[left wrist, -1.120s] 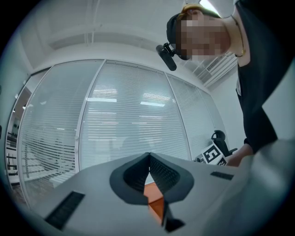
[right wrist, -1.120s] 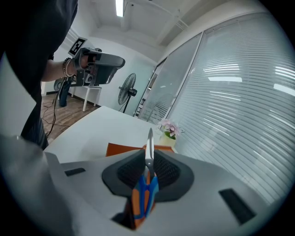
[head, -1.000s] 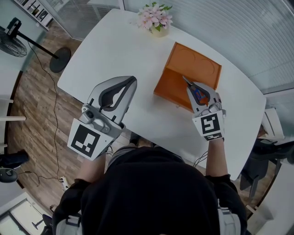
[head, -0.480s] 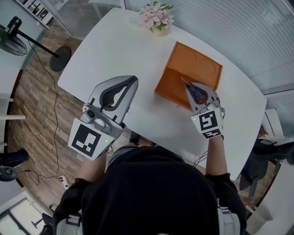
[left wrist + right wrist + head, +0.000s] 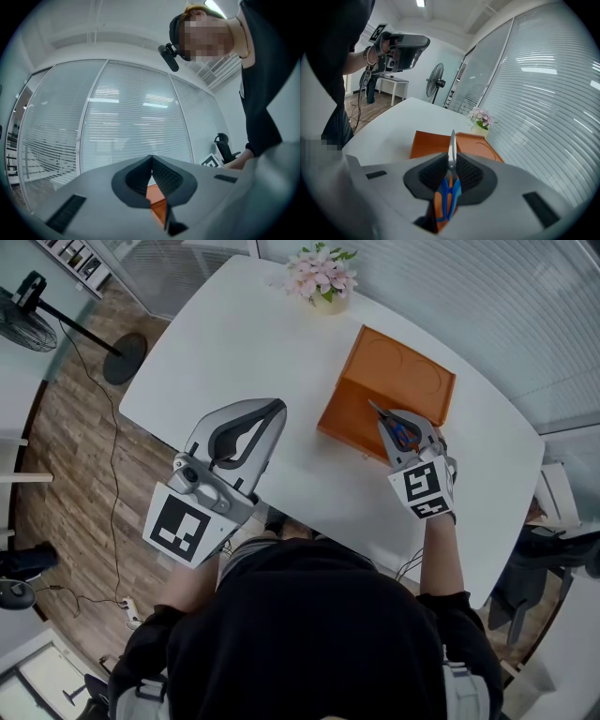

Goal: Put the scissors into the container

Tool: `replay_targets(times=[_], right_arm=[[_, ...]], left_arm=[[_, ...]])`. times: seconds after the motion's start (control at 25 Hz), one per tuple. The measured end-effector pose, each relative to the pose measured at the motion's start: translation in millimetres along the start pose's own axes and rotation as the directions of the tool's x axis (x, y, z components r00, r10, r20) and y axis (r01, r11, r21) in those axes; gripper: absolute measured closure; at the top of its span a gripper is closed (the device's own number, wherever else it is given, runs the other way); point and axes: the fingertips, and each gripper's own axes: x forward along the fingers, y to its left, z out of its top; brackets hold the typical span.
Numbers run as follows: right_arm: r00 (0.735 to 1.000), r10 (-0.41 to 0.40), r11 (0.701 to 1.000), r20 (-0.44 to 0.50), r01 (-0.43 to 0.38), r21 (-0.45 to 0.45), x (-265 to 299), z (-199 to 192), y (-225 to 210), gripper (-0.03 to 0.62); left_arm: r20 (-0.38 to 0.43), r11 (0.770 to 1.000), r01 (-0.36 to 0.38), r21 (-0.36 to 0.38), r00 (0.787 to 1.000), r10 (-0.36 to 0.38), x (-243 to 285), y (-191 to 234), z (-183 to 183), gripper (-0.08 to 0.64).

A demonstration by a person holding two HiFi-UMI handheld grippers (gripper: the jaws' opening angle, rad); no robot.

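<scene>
The white table [image 5: 234, 343] held an orange container [image 5: 403, 362]. The left gripper [image 5: 272, 409] hung aside, jaws together and empty. The right gripper [image 5: 386, 420] pinched the scissors [image 5: 451, 154], blades over the container's near side; they were best carried well inside before release.

The left gripper [image 5: 277, 406] is hovering at lower left, jaws closed, empty. The right gripper [image 5: 394, 421], centre right, is clamping scissors [image 5: 403, 435], pointing downward.

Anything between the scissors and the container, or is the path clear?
Nothing visible in the way. The right tool is shut on the scissors, blade pointing at the orange container. Its top is open, and the part of its inside that shows is bare. The flower pot stands beyond it, off the path.
</scene>
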Motion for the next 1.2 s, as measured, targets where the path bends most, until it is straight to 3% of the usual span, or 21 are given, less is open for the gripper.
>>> replay_targets(times=[1.2], right_arm=[[0.993, 0.068, 0.998, -0.093, -0.066, 0.023, 25, -22, 5, 0.528]], left_arm=[[0.0, 1.0, -0.02, -0.003, 1.0, 0.02, -7, 3, -1, 0.546]])
